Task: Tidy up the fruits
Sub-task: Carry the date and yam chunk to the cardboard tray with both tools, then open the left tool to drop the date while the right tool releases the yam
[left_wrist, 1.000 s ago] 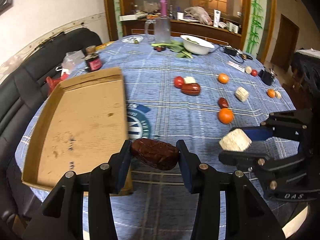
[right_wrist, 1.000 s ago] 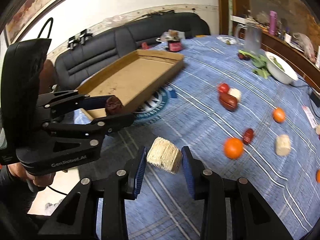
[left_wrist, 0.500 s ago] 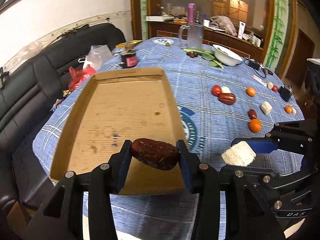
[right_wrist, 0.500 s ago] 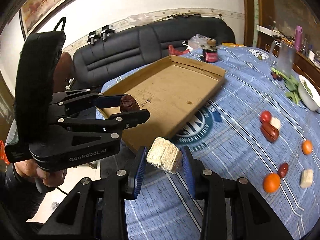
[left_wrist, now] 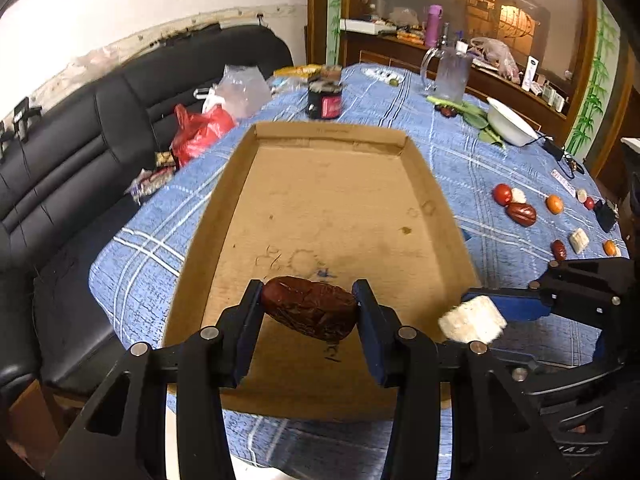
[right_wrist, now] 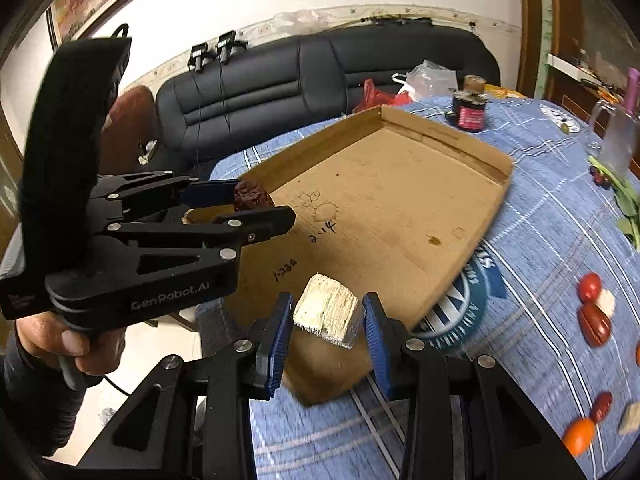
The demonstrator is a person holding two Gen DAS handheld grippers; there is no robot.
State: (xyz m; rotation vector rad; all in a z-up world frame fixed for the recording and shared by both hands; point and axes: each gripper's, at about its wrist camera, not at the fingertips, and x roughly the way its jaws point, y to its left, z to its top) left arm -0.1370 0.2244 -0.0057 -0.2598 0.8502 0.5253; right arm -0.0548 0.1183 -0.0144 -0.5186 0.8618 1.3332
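Note:
My left gripper [left_wrist: 310,312] is shut on a dark red date [left_wrist: 312,309] and holds it above the near end of the shallow cardboard tray [left_wrist: 336,208]. My right gripper [right_wrist: 326,316] is shut on a pale cut chunk [right_wrist: 326,314], held over the tray's near corner [right_wrist: 328,380]. The chunk also shows in the left wrist view [left_wrist: 472,320], just right of the date. The left gripper with the date [right_wrist: 250,197] shows in the right wrist view over the tray's left side.
Loose fruits lie on the blue checked tablecloth to the right: a tomato [left_wrist: 502,194], a date [left_wrist: 520,214], oranges [left_wrist: 554,204], pale chunks [left_wrist: 579,239]. A dark jar [left_wrist: 324,100], glass jug [left_wrist: 450,72], white bowl [left_wrist: 510,122] stand beyond the tray. A black sofa [left_wrist: 80,152] is left.
Both grippers have moved left and forward over the tray, each keeping its piece. The tray now fills the middle of both views.

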